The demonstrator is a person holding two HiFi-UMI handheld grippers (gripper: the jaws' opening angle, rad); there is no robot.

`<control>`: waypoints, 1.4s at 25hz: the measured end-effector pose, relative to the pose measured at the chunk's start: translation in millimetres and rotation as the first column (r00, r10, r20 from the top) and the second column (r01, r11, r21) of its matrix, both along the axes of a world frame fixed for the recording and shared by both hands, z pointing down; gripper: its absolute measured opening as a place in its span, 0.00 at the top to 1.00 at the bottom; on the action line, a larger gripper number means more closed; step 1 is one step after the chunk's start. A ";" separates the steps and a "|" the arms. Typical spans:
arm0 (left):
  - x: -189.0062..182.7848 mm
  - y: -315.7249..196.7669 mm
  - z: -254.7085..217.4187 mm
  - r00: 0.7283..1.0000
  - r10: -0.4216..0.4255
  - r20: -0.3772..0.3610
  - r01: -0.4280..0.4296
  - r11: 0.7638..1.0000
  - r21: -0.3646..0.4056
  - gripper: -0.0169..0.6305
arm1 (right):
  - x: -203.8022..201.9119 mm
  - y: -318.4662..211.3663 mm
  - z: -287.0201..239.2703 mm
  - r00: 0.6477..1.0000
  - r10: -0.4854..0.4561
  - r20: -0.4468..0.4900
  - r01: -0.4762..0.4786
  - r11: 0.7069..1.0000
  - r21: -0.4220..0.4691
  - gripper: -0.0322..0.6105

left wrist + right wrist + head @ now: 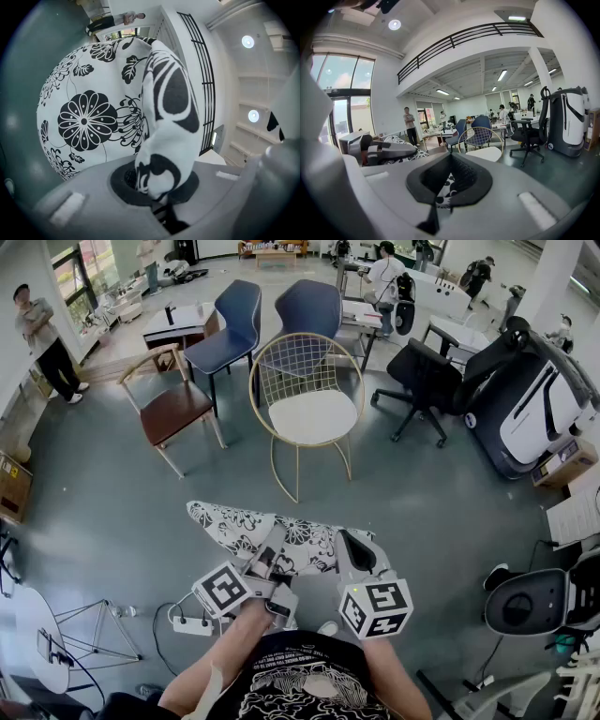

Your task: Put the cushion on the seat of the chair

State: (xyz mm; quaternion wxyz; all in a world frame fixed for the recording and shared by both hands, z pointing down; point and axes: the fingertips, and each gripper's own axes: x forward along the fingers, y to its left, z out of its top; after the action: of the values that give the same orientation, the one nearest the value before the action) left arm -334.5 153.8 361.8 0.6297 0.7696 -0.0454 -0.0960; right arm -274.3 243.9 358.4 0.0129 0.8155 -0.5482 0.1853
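- Hanging clear of the grey floor, the white cushion with black flower print is held out in front of the person by its near edge.
- The fingers of the left gripper are closed tight on a bunched fold of the cushion; those of the right gripper are likewise clamped on a strip of the printed fabric.
- The cushion's long axis is seen running across the person's front, with its far corner reaching out past the left gripper.
- The gold wire chair with the round white seat is found straight ahead, beyond the cushion and well apart from it; its seat is bare.
- Neither hand is placed clearly nearer the chair.
- Open floor is left along the approach; the brown wooden chair is set to the left and the black office chair to the right.
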 end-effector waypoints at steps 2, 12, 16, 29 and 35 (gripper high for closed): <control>-1.9 -3.5 3.1 1.000 0.001 0.002 -0.001 1.000 -0.005 0.96 | -2.5 -3.1 4.1 1.000 0.001 0.006 -0.001 1.000 -0.005 0.96; 0.1 -23.0 11.7 1.000 -0.001 0.011 0.001 1.000 -0.018 0.96 | 0.7 -17.8 14.4 0.999 0.008 0.036 -0.008 1.000 -0.011 0.95; 8.8 -31.5 21.9 0.999 -0.006 0.044 0.006 1.000 -0.003 0.96 | 11.5 -25.5 23.0 0.999 -0.001 0.052 0.001 1.000 -0.015 0.95; 110.5 -71.9 33.8 0.996 -0.046 0.082 0.048 0.999 -0.018 0.96 | 116.4 -70.6 39.7 0.991 -0.055 0.124 0.056 0.998 -0.005 0.95; 160.5 -81.2 38.8 0.992 -0.053 0.116 0.057 0.998 -0.029 0.96 | 168.1 -80.6 46.3 0.985 -0.068 0.161 0.069 0.998 0.001 0.95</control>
State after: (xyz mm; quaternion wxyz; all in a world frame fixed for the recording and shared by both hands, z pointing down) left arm -174.0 72.5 400.6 0.6354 0.7621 -0.1043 -0.0682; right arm -106.2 163.3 404.7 -0.0231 0.7785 -0.5746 0.2515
